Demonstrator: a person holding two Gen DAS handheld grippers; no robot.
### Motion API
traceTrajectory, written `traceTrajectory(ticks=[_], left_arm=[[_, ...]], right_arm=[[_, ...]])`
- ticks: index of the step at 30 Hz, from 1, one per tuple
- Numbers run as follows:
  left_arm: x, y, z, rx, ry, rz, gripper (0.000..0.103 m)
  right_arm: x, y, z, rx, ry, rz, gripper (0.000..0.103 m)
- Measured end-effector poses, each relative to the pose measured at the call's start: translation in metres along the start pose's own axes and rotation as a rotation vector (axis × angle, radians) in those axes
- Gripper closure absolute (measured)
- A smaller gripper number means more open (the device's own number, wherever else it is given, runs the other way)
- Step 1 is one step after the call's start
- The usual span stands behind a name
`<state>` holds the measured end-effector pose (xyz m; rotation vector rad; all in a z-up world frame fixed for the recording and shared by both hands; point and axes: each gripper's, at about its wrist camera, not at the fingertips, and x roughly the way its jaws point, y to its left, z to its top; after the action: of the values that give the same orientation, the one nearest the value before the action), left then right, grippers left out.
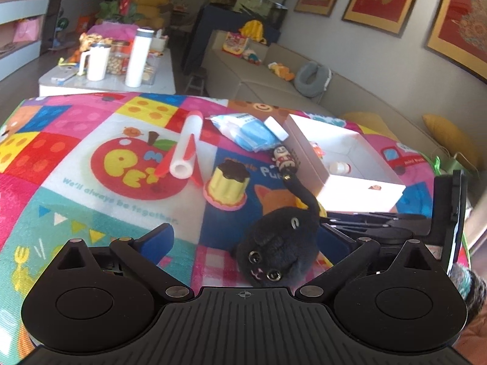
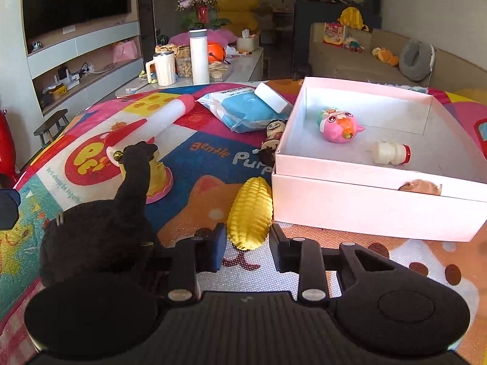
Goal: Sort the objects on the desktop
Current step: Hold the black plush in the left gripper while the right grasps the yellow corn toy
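The right tongs (image 2: 247, 246) are clamping the near end of the corn (image 2: 251, 213) at lower centre, its long axis pointing away up the frame. The box (image 2: 365, 210) is sitting just right of it, the black plush cat (image 2: 100, 237) crowding the left. The left tongs (image 1: 246, 240) are standing wide apart around the cat.
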<state>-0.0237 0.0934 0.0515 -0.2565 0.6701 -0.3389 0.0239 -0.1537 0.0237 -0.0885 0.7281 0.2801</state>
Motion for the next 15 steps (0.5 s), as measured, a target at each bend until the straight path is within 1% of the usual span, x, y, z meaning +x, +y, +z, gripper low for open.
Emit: traceTrajectory(ticks=[2, 3, 5, 8, 10, 12, 13, 15], left_arm=[[0.007, -0.011, -0.006, 0.056, 0.025, -0.012, 0.0], [0.012, -0.018, -0.009, 0.085, 0.035, -0.007, 0.0], [0.024, -0.032, -0.015, 0.139, 0.048, 0.024, 0.0], [0.04, -0.047, -0.023, 0.203, 0.061, 0.065, 0.0], [0.049, -0.054, -0.028, 0.23, 0.07, 0.079, 0.0], [0.055, -0.056, -0.032, 0.228, 0.074, 0.095, 0.0], [0.058, -0.056, -0.034, 0.218, 0.076, 0.105, 0.0], [0.061, -0.054, -0.037, 0.195, 0.082, 0.124, 0.0]], right_arm=[[-0.013, -0.004, -0.008, -0.011, 0.006, 0.008, 0.073], [-0.02, -0.008, -0.013, -0.013, 0.014, 0.008, 0.073], [-0.035, -0.018, -0.027, -0.021, 0.036, 0.005, 0.073], [-0.056, -0.031, -0.047, -0.052, 0.045, -0.025, 0.073], [-0.067, -0.038, -0.059, -0.104, 0.034, -0.08, 0.073], [-0.071, -0.044, -0.066, -0.139, 0.018, -0.157, 0.066], [-0.071, -0.047, -0.068, -0.146, 0.01, -0.193, 0.061], [-0.07, -0.052, -0.07, -0.147, -0.001, -0.246, 0.057]])
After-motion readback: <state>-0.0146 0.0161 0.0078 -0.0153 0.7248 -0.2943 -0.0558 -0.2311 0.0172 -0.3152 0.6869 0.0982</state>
